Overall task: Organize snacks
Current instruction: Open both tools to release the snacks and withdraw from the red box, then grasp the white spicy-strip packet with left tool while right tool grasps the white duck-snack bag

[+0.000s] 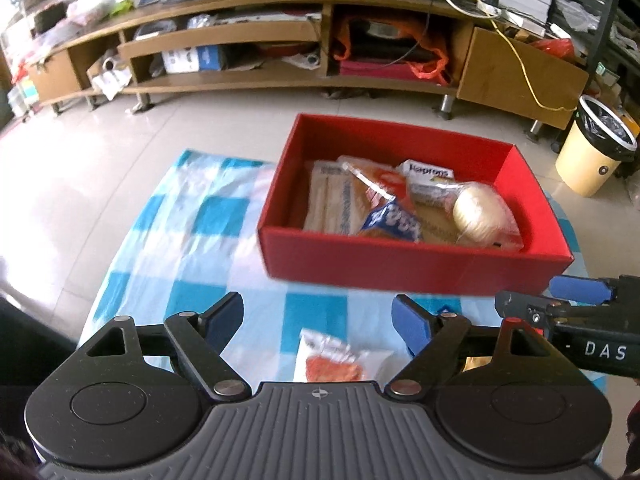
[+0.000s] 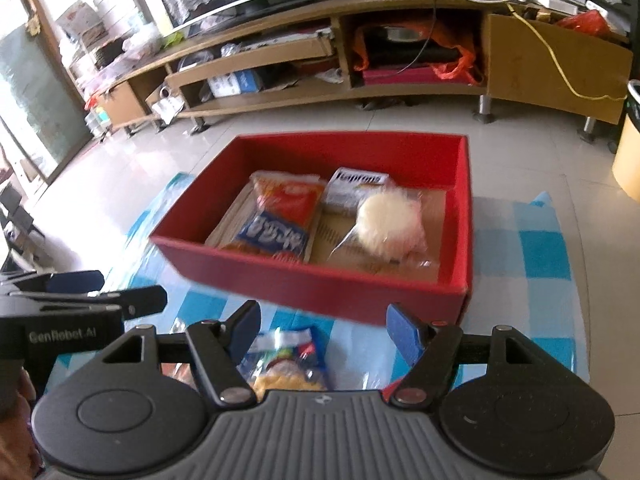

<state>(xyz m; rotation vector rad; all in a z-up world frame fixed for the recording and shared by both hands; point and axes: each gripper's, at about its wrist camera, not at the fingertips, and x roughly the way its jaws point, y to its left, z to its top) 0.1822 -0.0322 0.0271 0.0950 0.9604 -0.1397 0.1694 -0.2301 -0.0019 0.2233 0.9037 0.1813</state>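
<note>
Both tools — left (image 1: 318,320), right (image 2: 324,330) — gape wide, half-hiding blurred snack packets (image 2: 286,360) beneath.

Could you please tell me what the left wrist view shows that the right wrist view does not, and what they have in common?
Only the left wrist view shows a white and orange snack packet below the open left hand-held gripper, and a cream bin in full.

Only the right wrist view shows a blue and yellow snack packet under the open right hand-held gripper, and the bright glass door.

Both show the red box holding a round pale bun and other packets, on the blue checked cloth.
</note>
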